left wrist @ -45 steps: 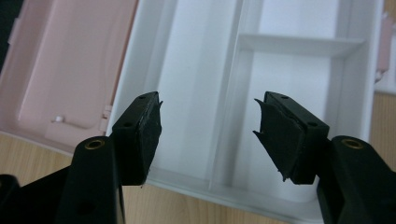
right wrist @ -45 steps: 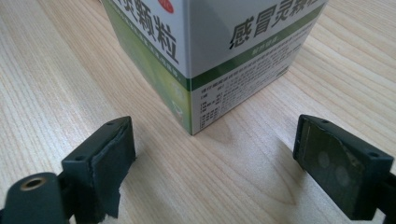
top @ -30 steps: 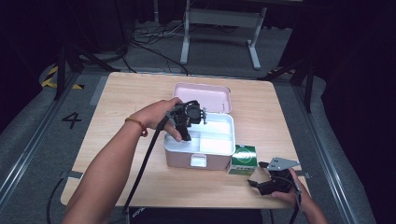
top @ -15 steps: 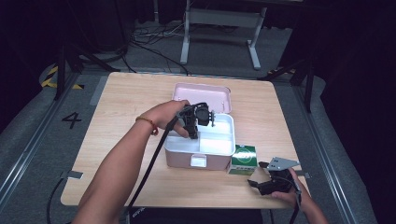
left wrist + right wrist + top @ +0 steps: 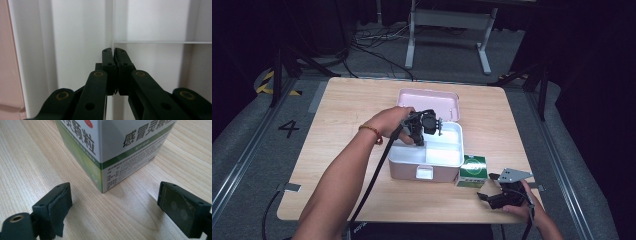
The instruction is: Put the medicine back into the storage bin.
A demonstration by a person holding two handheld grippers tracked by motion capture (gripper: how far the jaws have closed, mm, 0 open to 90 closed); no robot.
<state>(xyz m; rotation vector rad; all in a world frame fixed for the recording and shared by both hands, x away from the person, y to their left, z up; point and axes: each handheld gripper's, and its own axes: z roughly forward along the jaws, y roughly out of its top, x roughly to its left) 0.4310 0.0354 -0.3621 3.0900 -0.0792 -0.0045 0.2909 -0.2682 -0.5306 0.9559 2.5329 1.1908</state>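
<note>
From above, your left tool (image 5: 428,125) sits inside the open pink box (image 5: 427,150) on the counter (image 5: 337,125). Its own view shows the jaws, having just closed, clenched on the white divider (image 5: 113,30). Your right tool (image 5: 115,212) stands released before the green carton (image 5: 112,147).

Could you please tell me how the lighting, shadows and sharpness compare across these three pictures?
High view: the table is brightly lit while the surrounding floor stays dark. Left gripper view: the left tongs are sharp against the white tray, which is evenly lit with soft shadows in the corners. Right gripper view: the medicine box casts a short soft shadow on the wood; the print is crisp.
</note>
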